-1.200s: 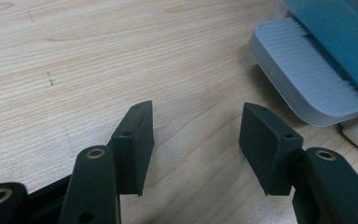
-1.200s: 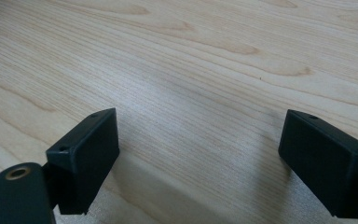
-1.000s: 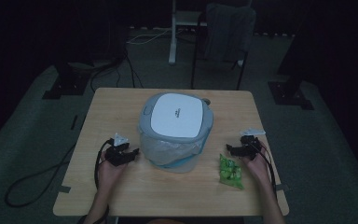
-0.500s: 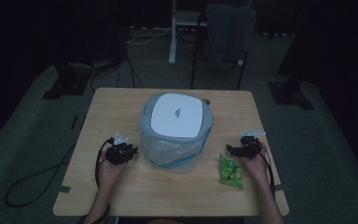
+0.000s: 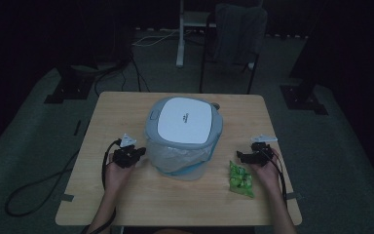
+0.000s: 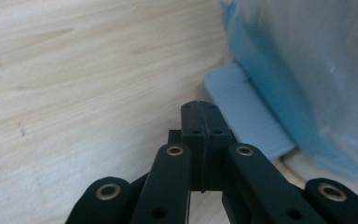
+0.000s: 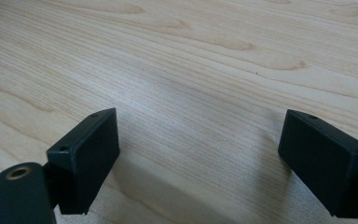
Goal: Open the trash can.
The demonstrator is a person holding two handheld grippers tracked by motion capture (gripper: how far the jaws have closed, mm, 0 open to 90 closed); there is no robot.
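Left gripper [image 5: 139, 152], jaws just pressed together on nothing, sits just left of the lined bin [image 5: 184, 141]; right gripper [image 5: 243, 157] (jaws spread) lies farther off, beside the green packet [image 5: 241, 179].

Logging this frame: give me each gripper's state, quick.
Left gripper: jaws have just closed; shut, nothing between them, beside the bin.
Right gripper: open, empty, over bare table.

Both grippers are showing black, blocky jaws; the left gripper [image 6: 200, 116] is carrying brass-ringed rivets behind its tips; a grey three-cornered plate [image 5: 127, 141] is sitting atop it; a black cable [image 5: 108, 161] is trailing rearward; forearms are going sleeveless.
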